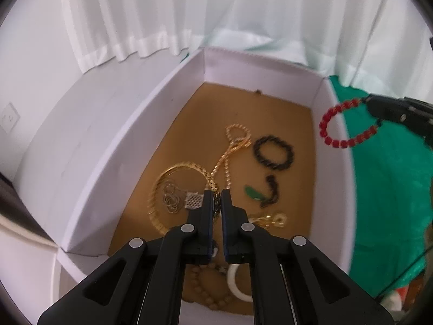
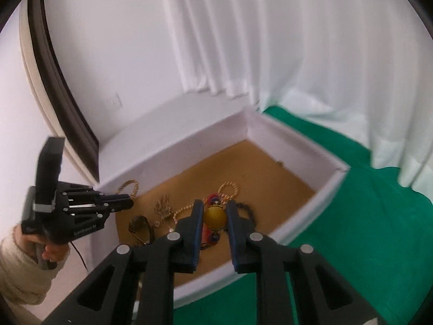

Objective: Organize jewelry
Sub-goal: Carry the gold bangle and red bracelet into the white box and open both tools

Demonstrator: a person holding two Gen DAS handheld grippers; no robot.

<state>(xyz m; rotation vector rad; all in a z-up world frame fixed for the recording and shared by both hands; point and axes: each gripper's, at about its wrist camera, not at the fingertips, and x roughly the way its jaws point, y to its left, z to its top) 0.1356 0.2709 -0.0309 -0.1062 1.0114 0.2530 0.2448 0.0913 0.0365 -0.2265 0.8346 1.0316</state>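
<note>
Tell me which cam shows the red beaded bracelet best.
Left wrist view: the red beaded bracelet hangs as a nearly whole loop from the right gripper, beside the white box wall. Right wrist view shows only its big yellow bead and a few red beads between the fingers, the rest hidden.

right gripper point(image 2: 214, 218) up close, its pads clamped on a big yellow bead point(image 2: 215, 218) with red and blue beads strung above and below it. beneath sits a white box point(image 2: 328, 187) with a brown floor, gold chains point(image 2: 230, 189) strewn inside. at left, the left gripper point(image 2: 130, 203) hangs over the box edge with a gold chain loop point(image 2: 130, 187) at its closed tips, held by a hand point(image 2: 51, 249) in a cream sleeve. green cloth point(image 2: 351, 230) lies to the right.
</note>
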